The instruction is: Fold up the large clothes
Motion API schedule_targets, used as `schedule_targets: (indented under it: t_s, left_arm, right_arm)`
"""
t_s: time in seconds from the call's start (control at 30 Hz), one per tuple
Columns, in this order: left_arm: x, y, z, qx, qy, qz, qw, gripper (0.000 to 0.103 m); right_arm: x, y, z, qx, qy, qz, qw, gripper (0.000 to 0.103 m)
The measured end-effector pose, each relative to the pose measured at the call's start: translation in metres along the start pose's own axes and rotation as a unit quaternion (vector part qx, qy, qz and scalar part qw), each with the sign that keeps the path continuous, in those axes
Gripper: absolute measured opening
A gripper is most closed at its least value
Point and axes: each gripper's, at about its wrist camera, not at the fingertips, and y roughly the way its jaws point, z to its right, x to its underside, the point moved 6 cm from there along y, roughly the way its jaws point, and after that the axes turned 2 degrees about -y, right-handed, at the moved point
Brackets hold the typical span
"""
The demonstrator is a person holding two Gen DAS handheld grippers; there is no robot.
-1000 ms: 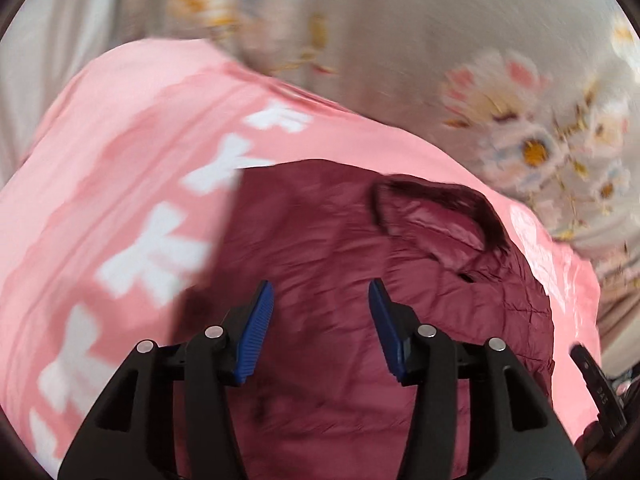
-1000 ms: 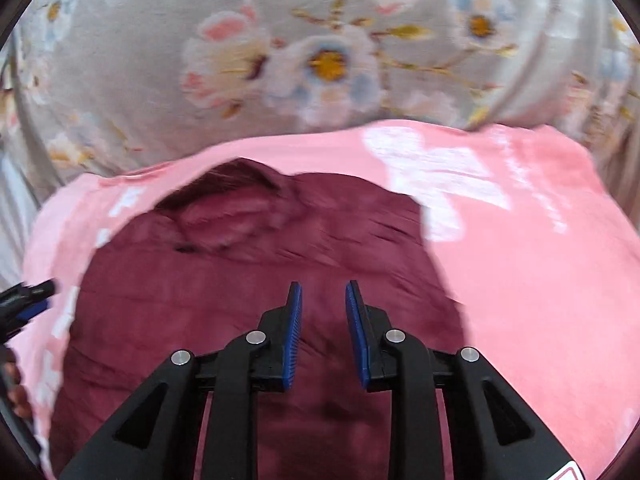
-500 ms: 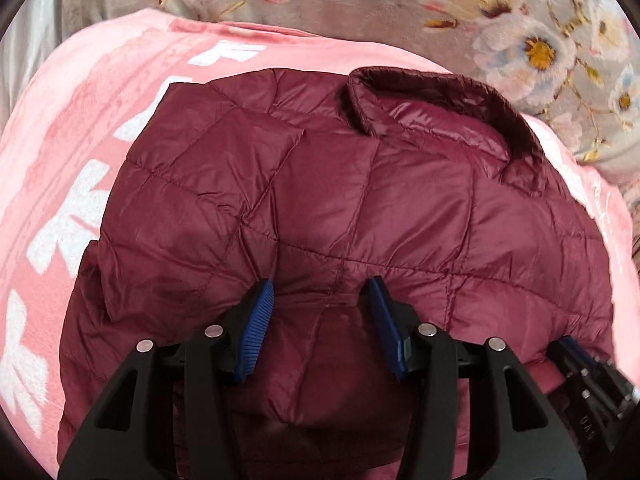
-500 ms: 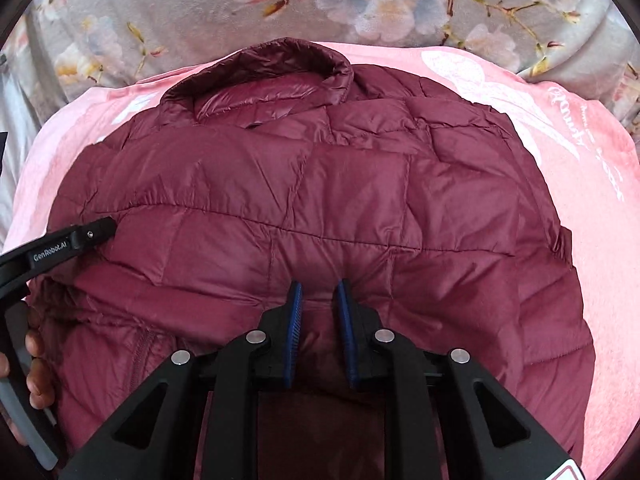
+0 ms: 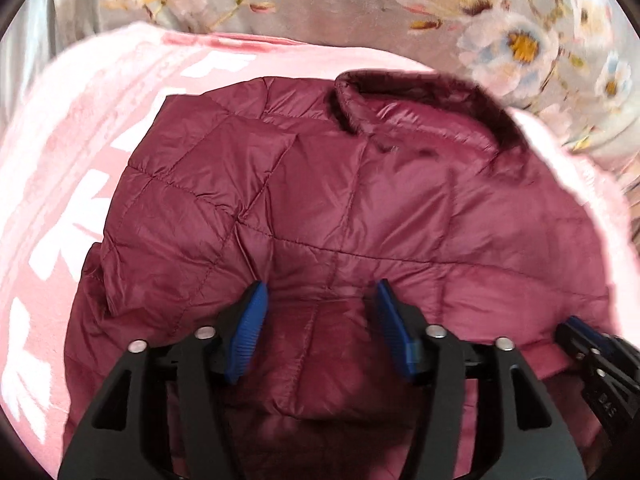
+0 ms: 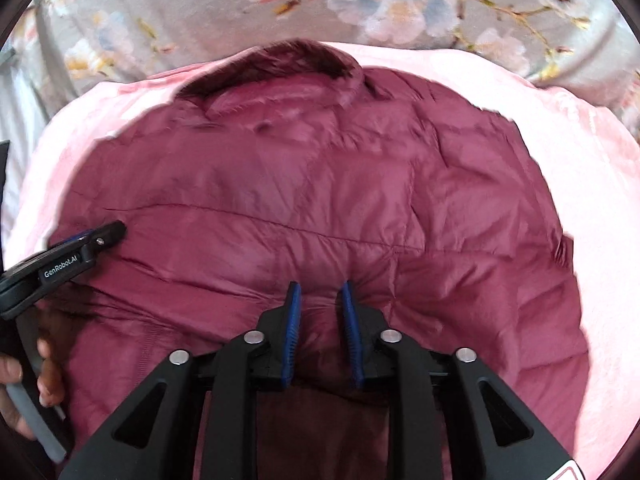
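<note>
Maroon quilted jacket [image 5: 320,184], spread flat and filling the middle of both wrist views, collar [image 5: 420,100] toward 1 o'clock in the left view and toward 11 o'clock [image 6: 280,64] in the right. Glossy, thin, puffy shell, stitched into square panels on the left half, long horizontal channels on the right; collar rim darker and slightly blurred. Rests on a soft pink blanket [image 5: 80,140] with bold white lettering running from 7 to 10 o'clock in the left view, cut off and not readable. Beyond that, at 12 o'clock, a grey bedsheet [image 5: 340,0] printed with pale pink and white flowers with yellow centres. At 6 o'clock in the left view, left claw [image 5: 320,286]: black arms, ribbed blue pads, spread wide and just now opening further, a low bulge of jacket fabric between the pads, not pinched. At 6 o'clock in the right view, right claw [image 6: 320,286]: same build, pads a narrow gap apart and just now easing wider, a small ridge of fabric between them with puckers radiating from the tips; no clear squeeze to be seen. Printed in white on the left claw's arm at 9 o'clock of the right view: "GenRobot.AI" [image 6: 60,268], with a hand [image 6: 44,360] below it at 8 o'clock, wrapped around a grey handle.
</note>
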Motion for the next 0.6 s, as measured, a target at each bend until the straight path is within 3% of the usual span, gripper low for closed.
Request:
schedule_targets:
  t_s: [0.1, 0.2, 0.3, 0.4, 0.5, 0.57, 0.6]
  left_arm:
    - [-0.041, -0.021, -0.002, 0.077, -0.062, 0.01, 0.9951, 0.072]
    - [-0.082, -0.016, 0.011, 0.132, -0.098, -0.004, 0.9863, 0.082]
    - [-0.111, 0.015, 0.022, 0.147, -0.125, -0.041, 0.9803, 0.082]
    - [-0.118, 0.058, 0.031, 0.182, -0.163, -0.104, 0.9641, 0.082]
    - [-0.116, 0.081, 0.035, 0.187, -0.187, -0.125, 0.9564, 0.079]
    - [-0.118, 0.08, 0.043, 0.195, -0.179, -0.124, 0.9564, 0.067]
    - [-0.119, 0.08, 0.048, 0.207, -0.172, -0.125, 0.9549, 0.054]
  right_arm:
    - [-0.042, -0.015, 0.013, -0.038, 0.035, 0.03, 0.998, 0.041]
    - [-0.085, -0.003, 0.032, -0.077, 0.084, 0.039, 0.993, 0.044]
    - [-0.121, 0.026, 0.053, -0.078, 0.134, 0.043, 0.987, 0.047]
    - [-0.135, 0.065, 0.062, -0.075, 0.16, 0.006, 0.984, 0.051]
    - [-0.132, 0.099, 0.055, -0.063, 0.146, -0.036, 0.987, 0.052]
    - [-0.132, 0.105, 0.038, -0.084, 0.13, -0.045, 0.987, 0.052]
    - [-0.133, 0.104, 0.027, -0.103, 0.118, -0.046, 0.987, 0.051]
